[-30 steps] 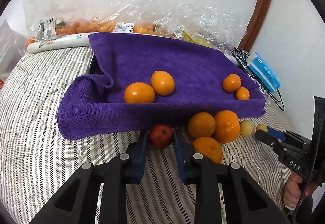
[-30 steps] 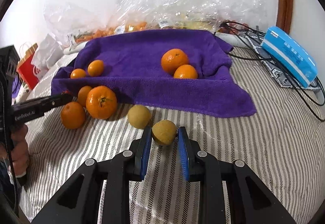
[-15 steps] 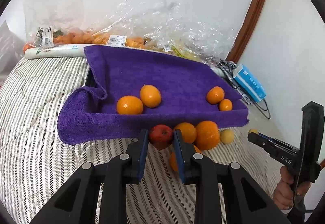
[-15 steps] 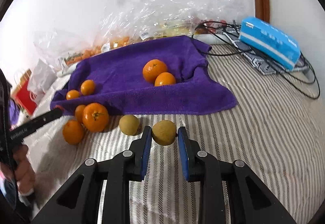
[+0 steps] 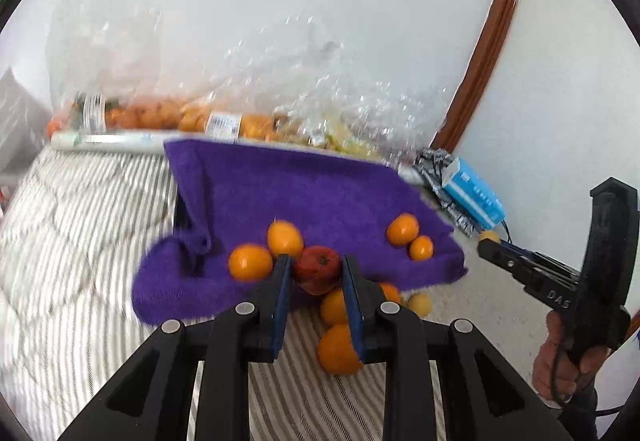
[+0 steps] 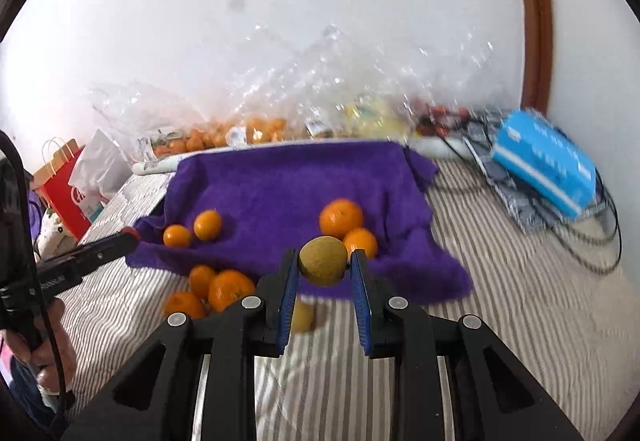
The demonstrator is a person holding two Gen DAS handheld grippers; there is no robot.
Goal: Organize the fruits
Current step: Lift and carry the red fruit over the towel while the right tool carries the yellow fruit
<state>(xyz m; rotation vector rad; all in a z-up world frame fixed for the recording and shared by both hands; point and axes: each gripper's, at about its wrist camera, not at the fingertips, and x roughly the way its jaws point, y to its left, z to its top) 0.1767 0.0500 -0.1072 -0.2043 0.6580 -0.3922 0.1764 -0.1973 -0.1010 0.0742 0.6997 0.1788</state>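
Observation:
My left gripper (image 5: 316,271) is shut on a red apple (image 5: 317,268) and holds it above the striped bed, at the front edge of the purple towel (image 5: 304,197). My right gripper (image 6: 324,265) is shut on a yellow-green round fruit (image 6: 322,260), lifted over the towel's (image 6: 288,185) front edge. Several oranges lie on the towel, two on the left (image 5: 264,253) and two on the right (image 5: 408,235). More oranges (image 6: 216,289) and a second yellow-green fruit (image 6: 302,317) lie on the bed in front of the towel.
Clear plastic bags of oranges and other fruit (image 5: 224,113) lie against the wall behind the towel. A blue box (image 6: 544,165) and black cables (image 6: 592,241) lie on the right. A red paper bag (image 6: 64,185) stands at the left bed edge.
Both grippers have lifted their fruit off the bed and risen. The apple and the yellow-green fruit now sit level with the towel's front edge.

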